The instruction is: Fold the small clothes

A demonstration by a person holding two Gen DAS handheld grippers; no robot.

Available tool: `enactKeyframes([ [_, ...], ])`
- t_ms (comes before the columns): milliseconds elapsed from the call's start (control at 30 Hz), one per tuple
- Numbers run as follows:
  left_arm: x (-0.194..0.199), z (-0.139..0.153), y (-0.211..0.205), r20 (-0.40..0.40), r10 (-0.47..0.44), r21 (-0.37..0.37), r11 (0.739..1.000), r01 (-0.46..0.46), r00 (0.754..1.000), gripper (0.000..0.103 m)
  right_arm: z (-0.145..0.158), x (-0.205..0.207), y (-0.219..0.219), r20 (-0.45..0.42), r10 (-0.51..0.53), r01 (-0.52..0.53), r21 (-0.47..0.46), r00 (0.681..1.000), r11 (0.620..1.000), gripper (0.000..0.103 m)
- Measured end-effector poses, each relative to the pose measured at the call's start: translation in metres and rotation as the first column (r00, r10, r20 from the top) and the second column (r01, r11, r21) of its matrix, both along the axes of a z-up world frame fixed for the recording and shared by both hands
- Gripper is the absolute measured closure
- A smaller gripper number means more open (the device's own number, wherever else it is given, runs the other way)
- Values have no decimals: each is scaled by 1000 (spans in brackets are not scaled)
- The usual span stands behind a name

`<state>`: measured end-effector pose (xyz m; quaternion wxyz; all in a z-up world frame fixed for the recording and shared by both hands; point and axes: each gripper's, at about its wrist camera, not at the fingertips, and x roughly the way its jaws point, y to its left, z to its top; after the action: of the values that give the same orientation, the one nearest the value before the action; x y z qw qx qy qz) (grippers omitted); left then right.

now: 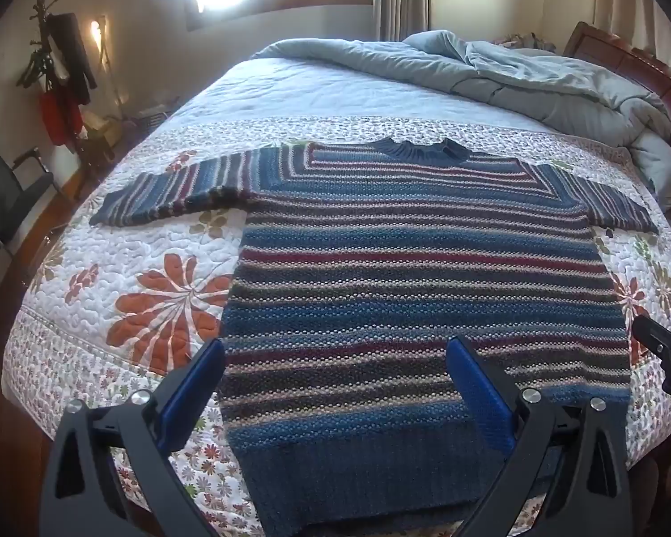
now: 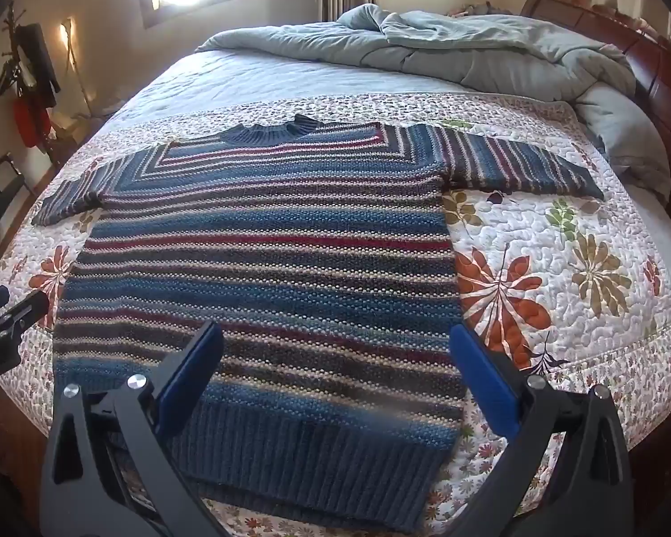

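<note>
Beneath both spread claws, the striped sweater lies flat.

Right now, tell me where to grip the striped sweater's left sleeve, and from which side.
Take the left sleeve at its cuff end, coming from the outer left. It lies flat, straight out from the striped sweater, so the cuff is a free edge. The left gripper is open.
</note>
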<state>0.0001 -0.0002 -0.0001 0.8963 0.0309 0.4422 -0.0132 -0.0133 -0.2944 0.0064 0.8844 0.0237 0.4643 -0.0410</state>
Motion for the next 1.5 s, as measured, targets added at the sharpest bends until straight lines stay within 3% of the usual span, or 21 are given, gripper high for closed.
enactKeyframes([
  [1500, 9, -7, 6, -12, 13, 9, 1000, -13, 1000, 4, -13, 7, -7, -30, 1, 0, 13, 1000, 1000, 3],
])
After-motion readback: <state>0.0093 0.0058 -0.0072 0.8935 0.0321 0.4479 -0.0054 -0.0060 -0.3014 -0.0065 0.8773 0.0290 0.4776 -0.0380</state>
